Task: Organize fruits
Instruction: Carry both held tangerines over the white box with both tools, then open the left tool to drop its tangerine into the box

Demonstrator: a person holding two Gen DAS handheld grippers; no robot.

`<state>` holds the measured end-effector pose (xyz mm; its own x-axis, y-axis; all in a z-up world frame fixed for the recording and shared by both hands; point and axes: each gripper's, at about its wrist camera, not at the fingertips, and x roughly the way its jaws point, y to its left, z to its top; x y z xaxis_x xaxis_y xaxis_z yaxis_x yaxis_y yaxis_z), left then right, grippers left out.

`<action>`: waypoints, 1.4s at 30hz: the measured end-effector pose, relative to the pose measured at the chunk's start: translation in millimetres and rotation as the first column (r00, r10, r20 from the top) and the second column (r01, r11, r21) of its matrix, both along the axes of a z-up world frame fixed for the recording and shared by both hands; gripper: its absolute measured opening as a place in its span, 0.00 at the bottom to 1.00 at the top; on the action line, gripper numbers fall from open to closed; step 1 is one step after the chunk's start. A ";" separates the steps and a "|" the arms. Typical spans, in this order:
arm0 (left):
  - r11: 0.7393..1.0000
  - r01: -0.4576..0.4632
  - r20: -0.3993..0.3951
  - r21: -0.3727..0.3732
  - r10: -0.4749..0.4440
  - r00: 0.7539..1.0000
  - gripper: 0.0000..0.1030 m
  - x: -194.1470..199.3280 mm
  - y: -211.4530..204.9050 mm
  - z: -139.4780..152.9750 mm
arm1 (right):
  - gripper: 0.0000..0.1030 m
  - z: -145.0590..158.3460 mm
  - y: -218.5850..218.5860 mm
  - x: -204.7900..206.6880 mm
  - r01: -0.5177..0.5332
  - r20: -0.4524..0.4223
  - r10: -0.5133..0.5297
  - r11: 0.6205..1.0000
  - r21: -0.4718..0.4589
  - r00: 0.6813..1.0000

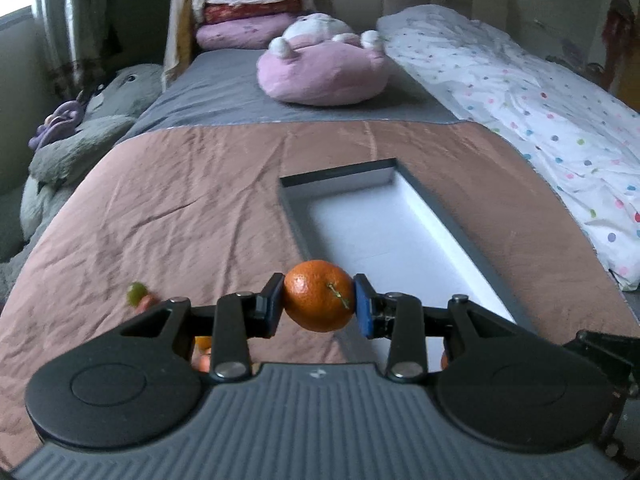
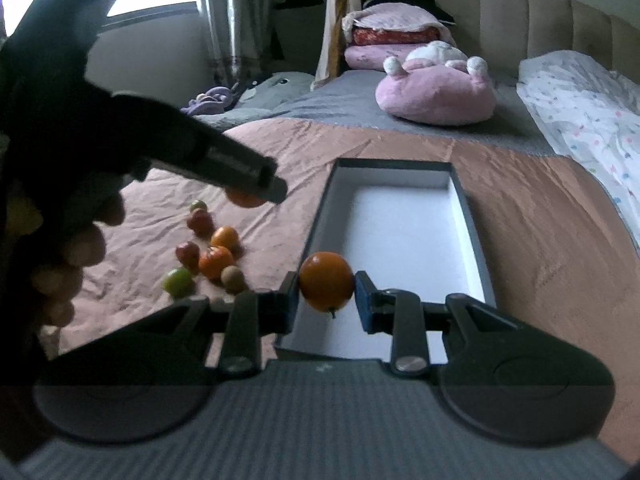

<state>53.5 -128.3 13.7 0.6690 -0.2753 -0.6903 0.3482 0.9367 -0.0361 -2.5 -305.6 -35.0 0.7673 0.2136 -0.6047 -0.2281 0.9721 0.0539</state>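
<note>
Left gripper (image 1: 319,298): clamped on a mandarin (image 1: 319,295), stem facing the camera, held above the near left rim of the box (image 1: 292,216). Right gripper (image 2: 327,292): clamped on an orange (image 2: 327,286), smooth-skinned, stem pointing down, held over the near left corner of the same box (image 2: 320,220). Box: long, shallow, grey outside, white inside, lying on a pink-brown sheet (image 1: 180,200) and running toward 12 o'clock; nothing shows on the visible part of its floor. Loose fruit, right wrist view, on the sheet at 9 o'clock of the box: a lime (image 2: 178,281) nearest, a brown round fruit (image 2: 233,278) just right of it, a tangerine (image 2: 216,261) touching that, two reddish fruits (image 2: 188,252) (image 2: 200,221), a second orange fruit (image 2: 225,238), and a small green one (image 2: 198,205) farthest. Left wrist view: one green fruit (image 1: 136,293) beside a reddish one at 9 o'clock of the gripper; more orange shows through the linkage, partly hidden. In the right wrist view the left gripper crosses at 10 o'clock, blurred, its mandarin showing under the tip, with the person's hand (image 2: 76,248) on the handle. Background: pink plush cushion (image 1: 324,74), spotted duvet (image 1: 520,108), grey plush toy (image 1: 80,132), stacked pillows (image 1: 248,12).
</note>
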 end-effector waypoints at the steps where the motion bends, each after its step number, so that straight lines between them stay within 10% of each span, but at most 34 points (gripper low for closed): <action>1: 1.000 0.006 0.000 0.001 -0.006 1.000 0.41 1.4 -5.3 -1.0 | 0.32 -0.9 -2.1 -1.4 0.004 0.000 -0.004 1.000 -0.003 1.000; 42: 0.994 0.085 -0.029 0.064 -0.083 0.996 0.42 67.1 -83.7 -59.0 | 0.32 -24.7 -35.4 4.4 0.057 -0.049 -0.055 0.998 0.040 0.997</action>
